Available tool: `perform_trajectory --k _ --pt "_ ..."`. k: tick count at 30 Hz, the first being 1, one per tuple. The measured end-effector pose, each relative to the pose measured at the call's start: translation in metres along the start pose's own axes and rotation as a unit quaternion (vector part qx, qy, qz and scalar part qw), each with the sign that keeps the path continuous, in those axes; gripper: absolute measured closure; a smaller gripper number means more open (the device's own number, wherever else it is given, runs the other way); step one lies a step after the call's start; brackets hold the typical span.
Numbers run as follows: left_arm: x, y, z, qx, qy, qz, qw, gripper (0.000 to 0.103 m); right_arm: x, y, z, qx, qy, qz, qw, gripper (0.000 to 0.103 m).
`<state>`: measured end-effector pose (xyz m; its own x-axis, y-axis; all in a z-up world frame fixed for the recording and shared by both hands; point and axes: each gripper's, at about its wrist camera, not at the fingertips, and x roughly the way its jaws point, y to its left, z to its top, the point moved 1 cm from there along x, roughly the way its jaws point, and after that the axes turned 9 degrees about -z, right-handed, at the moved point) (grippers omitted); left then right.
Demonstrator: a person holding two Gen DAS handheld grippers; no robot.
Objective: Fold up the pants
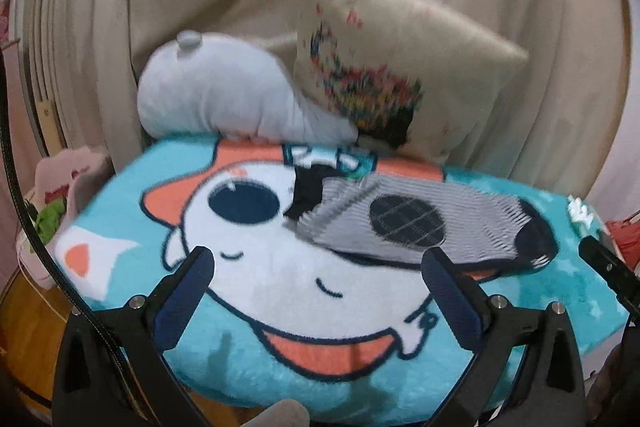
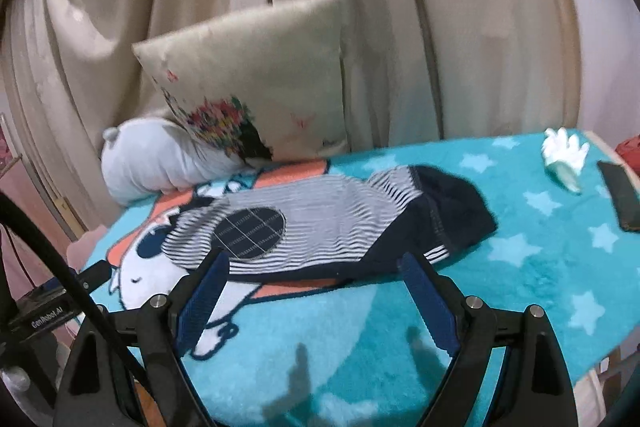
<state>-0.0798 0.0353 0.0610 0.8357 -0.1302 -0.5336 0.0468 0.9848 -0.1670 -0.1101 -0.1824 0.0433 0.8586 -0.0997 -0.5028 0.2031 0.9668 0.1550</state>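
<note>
While both claws, left (image 1: 316, 291) and right (image 2: 314, 291), are hovering wide open and empty, they should be pinching the pants (image 2: 320, 223) by matching edges.

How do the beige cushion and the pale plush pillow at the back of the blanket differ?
The beige cushion is square-cornered and stands tilted on edge; the plush pillow is rounded and lies low. The beige cushion carries a multicoloured printed pattern, while the plush pillow is plain whitish with a small nub on top. The cushion leans over the plush pillow's end. Both sit at the far edge of the blanket, against the curtain.
</note>
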Motion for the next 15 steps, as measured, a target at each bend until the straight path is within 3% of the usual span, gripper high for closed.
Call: perform_trajectory --k 10,15 --pt "-0.066 0.002 0.025 0.008 -0.085 0.009 0.9963 0.0 -0.103 -0.025 0.034 0.013 -0.142 -0.04 0.989 0.011" --pt "-0.056 0.0 0.026 0.014 -0.066 0.013 0.9976 0.0 -0.103 -0.023 0.037 0.015 -0.139 -0.022 0.99 0.009"
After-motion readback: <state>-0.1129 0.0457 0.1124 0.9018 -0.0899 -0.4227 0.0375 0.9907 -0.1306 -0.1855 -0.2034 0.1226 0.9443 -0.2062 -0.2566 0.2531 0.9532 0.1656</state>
